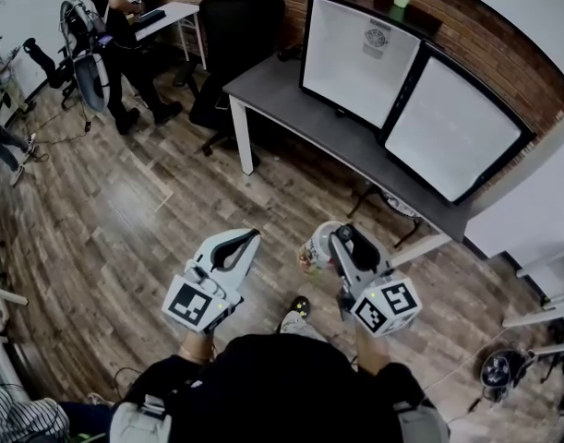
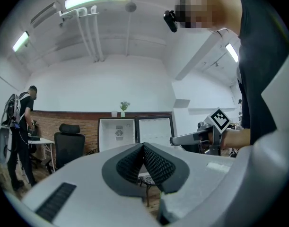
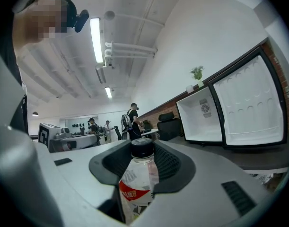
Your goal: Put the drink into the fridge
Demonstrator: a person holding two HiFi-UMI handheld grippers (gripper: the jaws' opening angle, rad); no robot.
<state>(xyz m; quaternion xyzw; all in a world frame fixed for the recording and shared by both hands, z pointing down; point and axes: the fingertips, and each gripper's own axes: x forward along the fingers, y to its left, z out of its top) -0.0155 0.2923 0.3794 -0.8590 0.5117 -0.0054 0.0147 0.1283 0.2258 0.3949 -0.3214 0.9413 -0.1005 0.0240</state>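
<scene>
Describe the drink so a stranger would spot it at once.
Facing the open fridge on the grey table, the person holds two tools. The drink sits in the right tool: a clear bottle, black cap, red-and-white label; the left tool is empty.

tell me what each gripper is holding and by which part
The right gripper holds the drink bottle by its upper body, just below the black cap. The left gripper holds nothing; its jaws are together.
</scene>
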